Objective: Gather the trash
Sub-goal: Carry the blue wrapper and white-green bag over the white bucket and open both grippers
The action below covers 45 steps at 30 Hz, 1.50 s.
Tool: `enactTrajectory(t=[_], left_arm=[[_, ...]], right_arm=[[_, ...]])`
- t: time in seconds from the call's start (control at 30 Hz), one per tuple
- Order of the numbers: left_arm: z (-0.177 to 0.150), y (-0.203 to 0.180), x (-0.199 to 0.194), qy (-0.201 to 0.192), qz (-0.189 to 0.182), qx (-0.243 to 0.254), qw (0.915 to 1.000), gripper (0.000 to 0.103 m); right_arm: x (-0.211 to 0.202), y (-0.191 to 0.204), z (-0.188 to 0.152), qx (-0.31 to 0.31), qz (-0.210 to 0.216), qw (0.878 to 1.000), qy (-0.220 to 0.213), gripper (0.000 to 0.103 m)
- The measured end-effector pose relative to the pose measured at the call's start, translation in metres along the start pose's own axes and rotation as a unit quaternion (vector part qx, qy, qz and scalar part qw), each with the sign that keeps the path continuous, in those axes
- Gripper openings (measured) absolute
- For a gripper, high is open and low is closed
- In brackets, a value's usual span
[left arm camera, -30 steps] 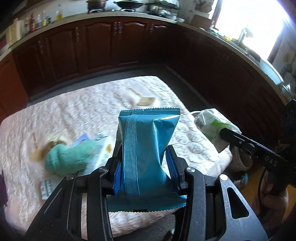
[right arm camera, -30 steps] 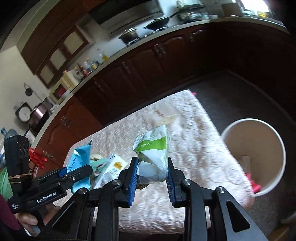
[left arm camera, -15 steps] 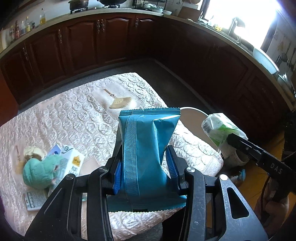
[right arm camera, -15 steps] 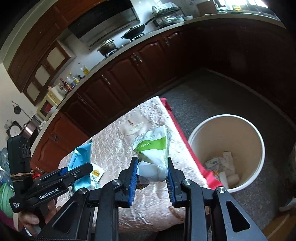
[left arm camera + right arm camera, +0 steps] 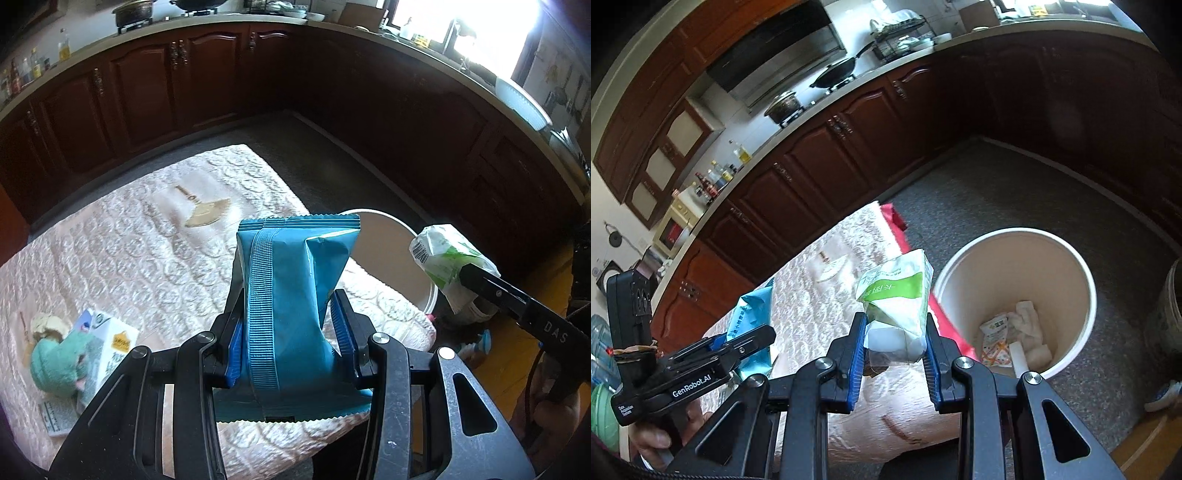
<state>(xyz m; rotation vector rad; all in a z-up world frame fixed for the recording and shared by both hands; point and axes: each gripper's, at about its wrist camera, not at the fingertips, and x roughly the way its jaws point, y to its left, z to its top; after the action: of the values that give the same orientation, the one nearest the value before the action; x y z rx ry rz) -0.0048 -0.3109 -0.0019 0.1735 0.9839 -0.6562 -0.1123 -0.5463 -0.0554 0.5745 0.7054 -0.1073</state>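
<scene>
My left gripper is shut on a blue snack bag and holds it above the right end of the quilted table. My right gripper is shut on a green and white wrapper, held over the table's edge beside the round white trash bin. The bin holds several pieces of paper trash. In the left wrist view the wrapper hangs next to the bin's rim. The blue bag also shows in the right wrist view.
A small carton, a teal plush toy and a crumpled scrap lie at the table's left end. Dark wooden cabinets ring the room. A second container stands on the floor right of the bin.
Both grippers have swung right towards the bin with their loads. The bin has come fully into the right wrist view and its rim now shows behind the blue bag.
</scene>
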Motion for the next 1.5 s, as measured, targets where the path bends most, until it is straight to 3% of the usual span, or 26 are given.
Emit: enactTrajectory(t=[0.63, 0.87, 1.3, 1.37, 1.43, 1.5], left_arm=[[0.032, -0.068, 0.055, 0.032, -0.051, 0.046, 0.9971, 0.040], [0.046, -0.088, 0.089, 0.057, -0.082, 0.041, 0.9942, 0.040], [0.056, -0.105, 0.137, 0.086, -0.099, 0.026, 0.9910, 0.040], [0.056, -0.105, 0.141, 0.091, -0.107, 0.024, 0.9898, 0.041], [0.057, -0.103, 0.147, 0.095, -0.104, 0.020, 0.9898, 0.044], [0.057, -0.102, 0.149, 0.098, -0.108, 0.013, 0.9893, 0.051]], right_arm=[[0.002, -0.077, 0.000, 0.075, -0.056, 0.996, 0.006, 0.027], [0.022, -0.101, -0.004, 0.094, -0.078, 0.992, 0.031, 0.027], [0.059, -0.132, -0.010, 0.109, -0.117, 0.985, 0.064, 0.027], [0.065, -0.135, -0.010, 0.112, -0.119, 0.984, 0.070, 0.030], [0.066, -0.136, -0.009, 0.111, -0.122, 0.984, 0.065, 0.052], [0.062, -0.134, -0.008, 0.108, -0.127, 0.984, 0.060, 0.053]])
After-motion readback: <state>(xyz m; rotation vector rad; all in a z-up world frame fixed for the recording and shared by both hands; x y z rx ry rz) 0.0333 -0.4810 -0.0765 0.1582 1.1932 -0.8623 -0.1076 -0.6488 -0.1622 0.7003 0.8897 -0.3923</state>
